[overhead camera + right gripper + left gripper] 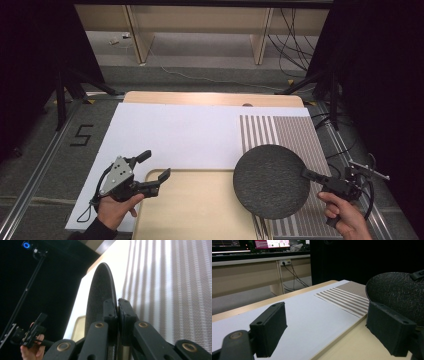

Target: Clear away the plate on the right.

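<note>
**While carried by its rim: dark round mat held over the worktop's right side**

With the right gripper (311, 176) clamped on the rim of a dark, rough-textured round mat (271, 181), jaws pressed flat together on the thin edge as seen in the right gripper view (117, 312). Mat (100, 297) held out toward the worktop's middle, over the near right part of the worktop, overlapping both the striped placemat (295, 135) and the right edge of the pale wooden board (195, 210). Hard to tell whether the far rim brushes the surface or hangs just clear.

Left gripper (152, 172) parked at the board's near left corner, jaws wide apart with nothing between them, black pads (270, 327) framing the white sheet (312, 315) and the mat's dark bulk (397, 292) beyond.

Likely step: moving the mat across to a resting place, perhaps onto the board.

To do it well:
- Keep the pinch firm and the wrist level; a thin disc held at one edge tends to droop and swing.
- Lift enough that the far rim clears the board's raised edge before travelling sideways.
- Lower the far rim first, then lay the rest down flat, releasing only once fully supported.
- Bring the free left gripper in to steady the opposite rim if sagging begins.
- Avoid dragging across the placemat, which could shift or wrinkle.
</note>
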The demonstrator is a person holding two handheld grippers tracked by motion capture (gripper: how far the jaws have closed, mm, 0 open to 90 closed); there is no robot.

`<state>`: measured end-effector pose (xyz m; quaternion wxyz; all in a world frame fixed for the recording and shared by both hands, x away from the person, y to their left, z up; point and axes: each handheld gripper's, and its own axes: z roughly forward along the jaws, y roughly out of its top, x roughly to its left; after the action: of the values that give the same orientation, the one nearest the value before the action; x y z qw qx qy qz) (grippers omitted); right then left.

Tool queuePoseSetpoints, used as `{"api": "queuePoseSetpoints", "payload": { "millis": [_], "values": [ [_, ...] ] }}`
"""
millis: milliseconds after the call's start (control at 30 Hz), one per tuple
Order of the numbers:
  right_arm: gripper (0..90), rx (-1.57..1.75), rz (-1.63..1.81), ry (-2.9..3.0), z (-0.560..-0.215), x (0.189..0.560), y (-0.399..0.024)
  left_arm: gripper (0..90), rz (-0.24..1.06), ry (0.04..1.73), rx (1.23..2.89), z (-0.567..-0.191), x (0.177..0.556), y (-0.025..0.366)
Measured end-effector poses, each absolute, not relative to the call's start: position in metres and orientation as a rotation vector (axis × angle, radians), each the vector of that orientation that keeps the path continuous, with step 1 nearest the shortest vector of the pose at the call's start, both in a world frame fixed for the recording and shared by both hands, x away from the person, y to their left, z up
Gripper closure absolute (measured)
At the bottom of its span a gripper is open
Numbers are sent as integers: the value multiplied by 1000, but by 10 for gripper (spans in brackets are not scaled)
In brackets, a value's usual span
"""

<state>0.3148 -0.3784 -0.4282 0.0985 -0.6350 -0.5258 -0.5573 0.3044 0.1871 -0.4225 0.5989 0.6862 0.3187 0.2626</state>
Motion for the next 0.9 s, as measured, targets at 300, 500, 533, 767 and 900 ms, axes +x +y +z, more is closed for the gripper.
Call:
{"api": "queuePoseSetpoints", "payload": {
  "millis": [300,500,533,767,900],
  "values": [
    [866,-1802,-1610,-1610,-428,319,-353,162,610,739,1590,-422,304,187],
    [866,-1744,-1572,-1651,-429,324,-334,162,610,740,1590,-422,304,187],
    [866,-1736,-1566,-1656,-430,324,-332,161,610,740,1590,-422,304,187],
    [866,-1669,-1508,-1705,-432,328,-308,161,611,741,1588,-422,304,187],
    [867,-1621,-1475,-1719,-434,331,-293,161,610,740,1589,-422,304,187]
  ]
}}
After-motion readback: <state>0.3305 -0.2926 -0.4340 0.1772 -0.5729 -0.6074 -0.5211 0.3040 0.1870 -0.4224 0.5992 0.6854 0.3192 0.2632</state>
